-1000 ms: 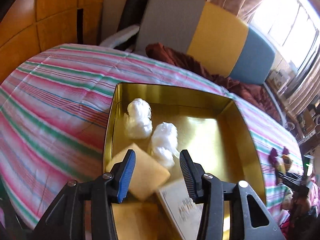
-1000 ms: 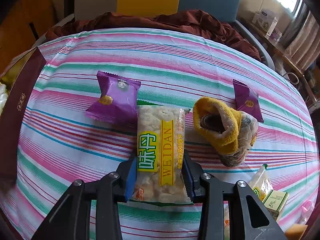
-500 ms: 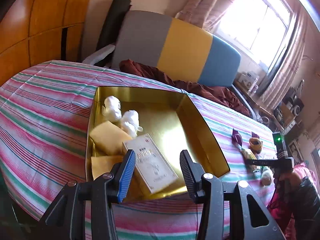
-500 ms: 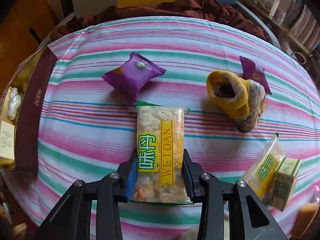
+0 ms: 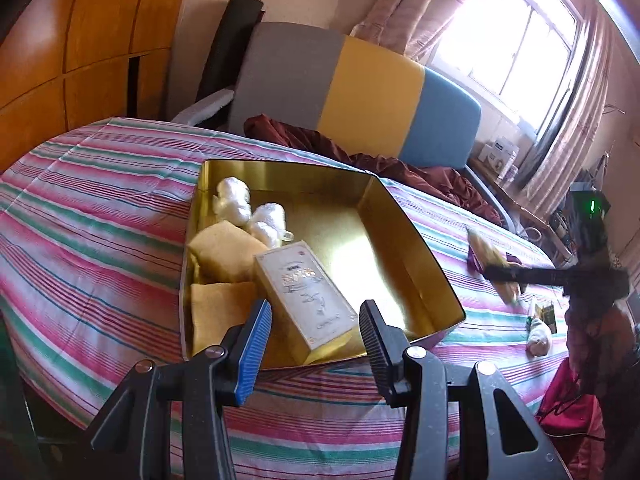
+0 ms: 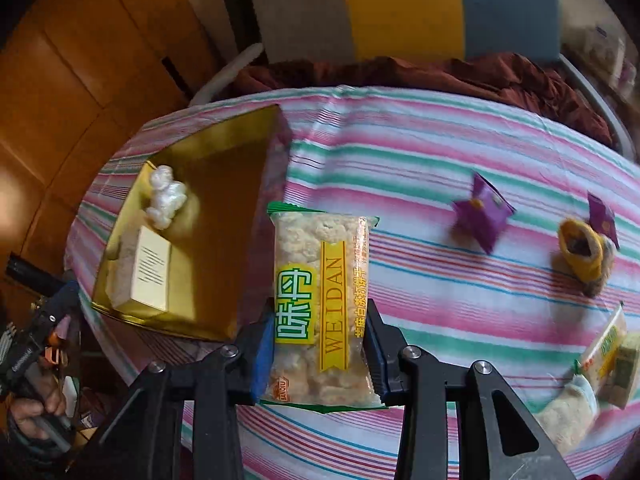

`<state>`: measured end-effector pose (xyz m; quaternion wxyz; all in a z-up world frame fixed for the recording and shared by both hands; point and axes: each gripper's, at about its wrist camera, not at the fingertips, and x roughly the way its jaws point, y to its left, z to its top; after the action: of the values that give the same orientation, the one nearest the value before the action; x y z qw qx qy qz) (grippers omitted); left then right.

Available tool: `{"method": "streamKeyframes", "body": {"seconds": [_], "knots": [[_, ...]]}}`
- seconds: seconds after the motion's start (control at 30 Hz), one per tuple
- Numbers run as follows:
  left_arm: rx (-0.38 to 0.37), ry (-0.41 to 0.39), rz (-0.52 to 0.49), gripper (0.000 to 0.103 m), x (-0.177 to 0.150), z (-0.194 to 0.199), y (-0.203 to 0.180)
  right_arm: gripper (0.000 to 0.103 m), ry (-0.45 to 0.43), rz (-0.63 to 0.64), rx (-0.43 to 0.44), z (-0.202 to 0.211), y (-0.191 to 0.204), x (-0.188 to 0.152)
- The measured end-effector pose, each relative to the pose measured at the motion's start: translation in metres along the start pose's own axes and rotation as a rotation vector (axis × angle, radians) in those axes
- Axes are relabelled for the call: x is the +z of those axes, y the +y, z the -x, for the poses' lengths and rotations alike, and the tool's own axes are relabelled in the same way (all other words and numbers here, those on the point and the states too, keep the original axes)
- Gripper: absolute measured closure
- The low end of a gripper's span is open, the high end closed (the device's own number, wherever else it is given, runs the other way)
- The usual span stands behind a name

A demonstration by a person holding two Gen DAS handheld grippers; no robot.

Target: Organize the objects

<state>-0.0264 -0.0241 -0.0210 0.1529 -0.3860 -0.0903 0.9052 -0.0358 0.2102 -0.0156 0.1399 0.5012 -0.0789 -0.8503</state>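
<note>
Lifted yellow-labelled snack packet (image 6: 320, 304), clamped upright.

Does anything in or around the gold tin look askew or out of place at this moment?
Mostly tidy. One thing stands out: the white box in the gold tin lies tilted, propped on the yellow pads rather than flat. The right gripper holds the snack packet above the cloth, undamaged.

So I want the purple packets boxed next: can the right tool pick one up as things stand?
Probably not yet. The right tool is shut on the cracker packet, so nothing else fits between its pads. The nearer purple packet lies uncovered on the striped cloth, free to take once the crackers are dropped.
</note>
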Motion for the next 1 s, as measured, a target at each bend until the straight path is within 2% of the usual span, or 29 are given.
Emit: {"method": "streamKeyframes", "body": {"seconds": [0.13, 0.3, 0.43, 0.5, 0.53, 0.6, 0.63, 0.77, 0.87, 1.0], "knots": [[0.009, 0.002, 0.014, 0.057, -0.003, 0.003, 0.010, 0.063, -0.010, 0.063, 0.057, -0.022, 0.056, 0.030], [0.008, 0.028, 0.051, 0.057, -0.010, 0.000, 0.024, 0.063, 0.058, 0.070, 0.043, -0.084, 0.102, 0.061], [0.007, 0.041, 0.074, 0.057, -0.013, -0.003, 0.030, 0.063, 0.117, 0.026, -0.031, -0.137, 0.116, 0.080], [0.005, 0.046, 0.080, 0.057, -0.014, -0.005, 0.032, 0.060, 0.147, -0.035, 0.001, -0.156, 0.116, 0.087], [0.005, 0.048, 0.082, 0.057, -0.015, -0.005, 0.033, 0.058, 0.149, -0.070, 0.052, -0.161, 0.115, 0.088], [0.007, 0.055, 0.085, 0.057, -0.016, -0.008, 0.034, 0.045, 0.139, -0.137, 0.135, -0.164, 0.112, 0.089], [0.008, 0.056, 0.086, 0.057, -0.017, -0.008, 0.034, 0.043, 0.129, -0.140, 0.145, -0.163, 0.112, 0.086], [0.015, 0.056, 0.079, 0.057, -0.018, -0.008, 0.032, 0.043, 0.121, -0.084, 0.119, -0.154, 0.110, 0.073], [0.015, 0.054, 0.062, 0.057, -0.018, -0.006, 0.026, 0.043, 0.083, -0.068, 0.100, -0.137, 0.102, 0.062], [0.007, 0.056, 0.032, 0.057, -0.019, -0.004, 0.016, 0.032, 0.014, -0.036, 0.054, -0.107, 0.090, 0.048]]}}
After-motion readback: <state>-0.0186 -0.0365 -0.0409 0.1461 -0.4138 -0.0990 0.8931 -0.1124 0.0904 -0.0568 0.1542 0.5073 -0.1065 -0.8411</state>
